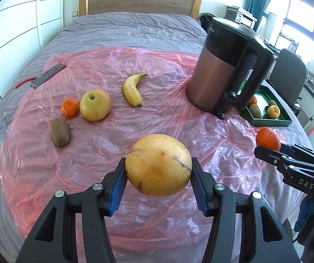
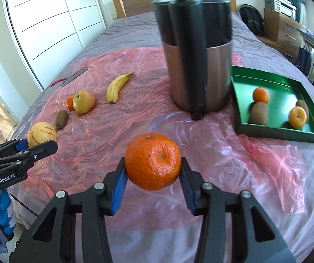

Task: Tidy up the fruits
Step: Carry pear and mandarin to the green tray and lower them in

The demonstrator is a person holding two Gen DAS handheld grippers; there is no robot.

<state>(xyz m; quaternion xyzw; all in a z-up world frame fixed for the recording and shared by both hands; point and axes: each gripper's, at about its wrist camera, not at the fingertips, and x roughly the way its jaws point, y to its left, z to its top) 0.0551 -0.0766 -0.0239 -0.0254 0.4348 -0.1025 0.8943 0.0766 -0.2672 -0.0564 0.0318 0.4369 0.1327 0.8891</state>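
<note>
My left gripper (image 1: 158, 171) is shut on a large yellow citrus fruit (image 1: 158, 164) and holds it above the pink plastic sheet (image 1: 104, 144); it also shows in the right wrist view (image 2: 41, 137). My right gripper (image 2: 153, 167) is shut on an orange tangerine (image 2: 153, 161), seen at the right edge of the left wrist view (image 1: 268, 138). On the sheet lie a banana (image 1: 133, 89), a yellow apple (image 1: 95, 104), a small tangerine (image 1: 69, 107) and a kiwi (image 1: 59, 131). A green tray (image 2: 240, 100) at the right holds a tangerine (image 2: 260, 95), two kiwis and a yellow fruit (image 2: 297, 117).
A tall copper and black kettle (image 2: 197, 65) stands on the sheet just left of the tray. A phone with a red strap (image 1: 47, 75) lies at the far left of the bed. A wooden headboard (image 1: 139, 2) is behind; white wardrobe doors (image 2: 47, 15) are at the left.
</note>
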